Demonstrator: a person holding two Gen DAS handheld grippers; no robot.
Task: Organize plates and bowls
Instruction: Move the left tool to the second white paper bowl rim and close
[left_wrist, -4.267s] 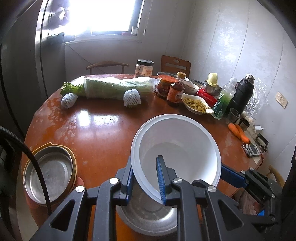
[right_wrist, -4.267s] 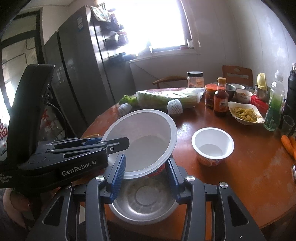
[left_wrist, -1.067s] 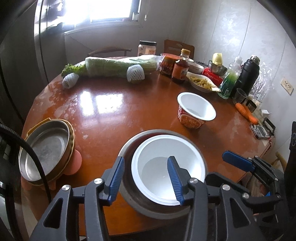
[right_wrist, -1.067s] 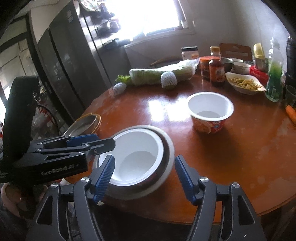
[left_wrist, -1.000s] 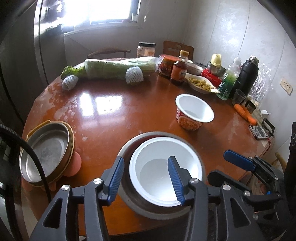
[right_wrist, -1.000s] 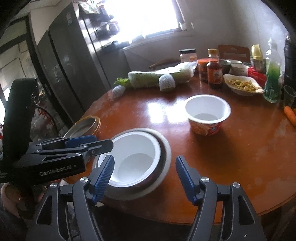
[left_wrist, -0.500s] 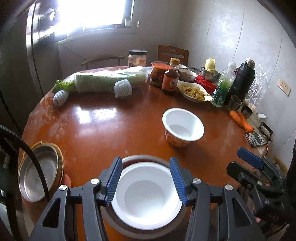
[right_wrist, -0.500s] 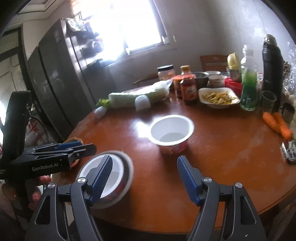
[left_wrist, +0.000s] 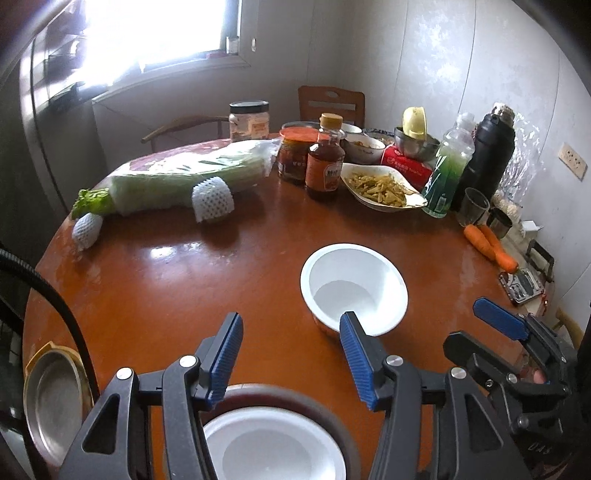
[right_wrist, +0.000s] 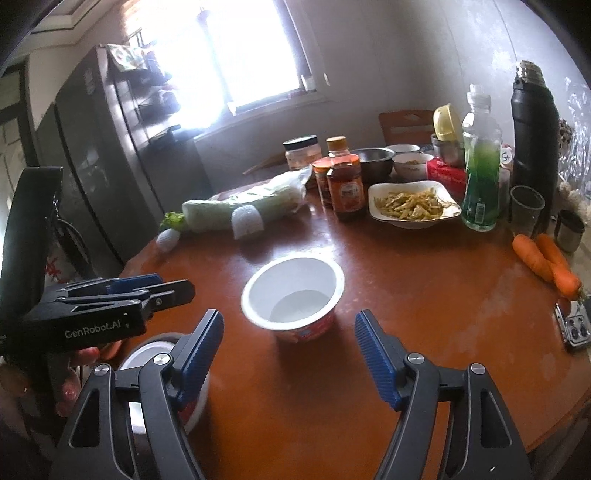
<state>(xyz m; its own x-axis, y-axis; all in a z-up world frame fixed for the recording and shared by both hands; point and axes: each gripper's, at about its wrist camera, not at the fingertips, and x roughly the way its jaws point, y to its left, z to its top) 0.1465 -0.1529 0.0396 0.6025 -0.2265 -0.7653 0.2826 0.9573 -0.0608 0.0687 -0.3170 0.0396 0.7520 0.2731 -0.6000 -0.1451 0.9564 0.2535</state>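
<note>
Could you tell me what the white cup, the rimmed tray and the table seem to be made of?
White cup: probably paper or thin plastic, matte white inside, printed red outside.
Rimmed tray: looks like steel, dull grey sheen, sitting in a yellowish rim.
Table: likely lacquered wood, reddish brown, glossy, mirroring the window.

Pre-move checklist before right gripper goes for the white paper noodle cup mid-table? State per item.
1. Right gripper open and empty: ok, blue pads spread wide.
2. White paper noodle cup with the red printed side upright and empty: ok.
3. Cup lined up between the right fingers: ok, roughly centred ahead.
4. Room around the cup: ok, nothing touches it; the orange carrots and the white dish of yellow food sit apart.
5. Left gripper out of the path: ok, open, off to the side.
6. White bowl nested in the grey metal bowl seated level: cannot tell, partly hidden.
</note>
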